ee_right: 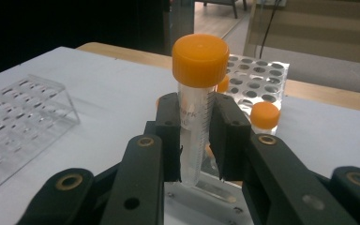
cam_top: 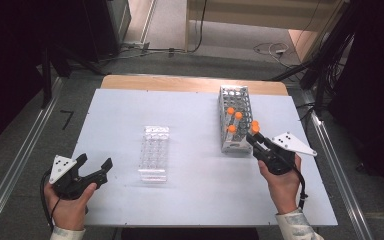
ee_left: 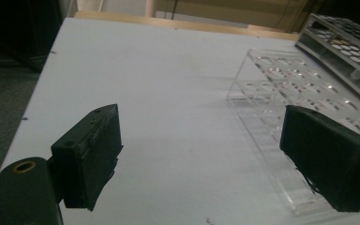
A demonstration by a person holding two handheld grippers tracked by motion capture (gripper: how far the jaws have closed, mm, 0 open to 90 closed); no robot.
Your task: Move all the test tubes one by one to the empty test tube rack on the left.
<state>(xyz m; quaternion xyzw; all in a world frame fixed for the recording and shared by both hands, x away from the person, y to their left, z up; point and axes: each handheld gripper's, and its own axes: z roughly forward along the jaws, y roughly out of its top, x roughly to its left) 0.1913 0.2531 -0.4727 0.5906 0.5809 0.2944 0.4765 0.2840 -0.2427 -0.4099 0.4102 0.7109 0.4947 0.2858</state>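
- Orange-capped tube is pinched upright by the right gripper, pads on the clear barrel just below the cap; in the high view it is held at the near right corner of the grey metal rack.
- Left gripper is spread wide, nothing between its jaws, parked near the clear acrylic rack.
- Tube is judged light, stiff, smooth plastic: slippery under side load, likely crackable if over-squeezed.
- Best hold is judged to be the upper barrel under the cap, as taken now; the cap rim acts as a stop.
- Printed graduations and a partial word ending "ark" are seen on the barrel; the rest is hidden by the pads.
- Three more capped tubes are left in the grey rack.
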